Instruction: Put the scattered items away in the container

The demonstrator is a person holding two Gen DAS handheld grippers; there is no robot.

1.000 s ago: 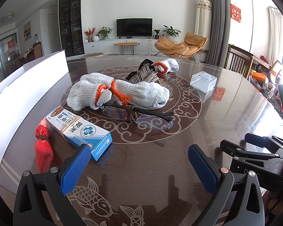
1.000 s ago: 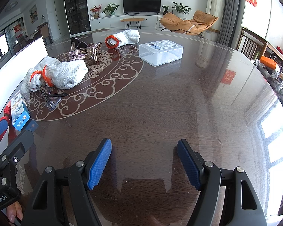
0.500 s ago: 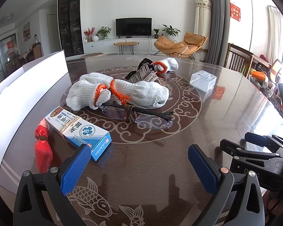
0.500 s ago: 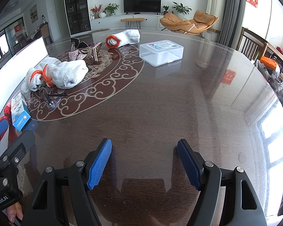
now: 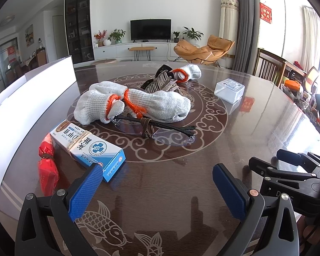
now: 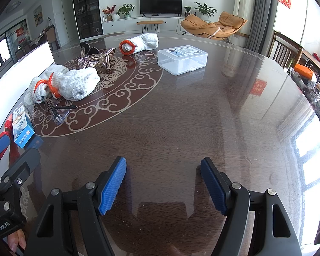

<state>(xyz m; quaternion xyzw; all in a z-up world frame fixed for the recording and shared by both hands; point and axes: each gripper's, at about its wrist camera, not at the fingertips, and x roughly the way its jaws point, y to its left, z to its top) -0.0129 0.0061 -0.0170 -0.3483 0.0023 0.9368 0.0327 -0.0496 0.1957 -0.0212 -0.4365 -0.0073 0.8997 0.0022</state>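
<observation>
Left gripper (image 5: 157,183), right gripper (image 6: 163,183): jaws apart, empty, above table (image 6: 181,117). Gloves (image 5: 134,104), glasses (image 5: 155,128), box (image 5: 87,143) lie scattered.

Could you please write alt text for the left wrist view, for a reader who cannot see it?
The open left gripper hovers over a glossy dark table, holding nothing. Ahead lie a blue-and-white box, a red packet, safety glasses, bundled white gloves and, farther right, a closed clear plastic container. The right gripper's side shows at the right edge.
</observation>
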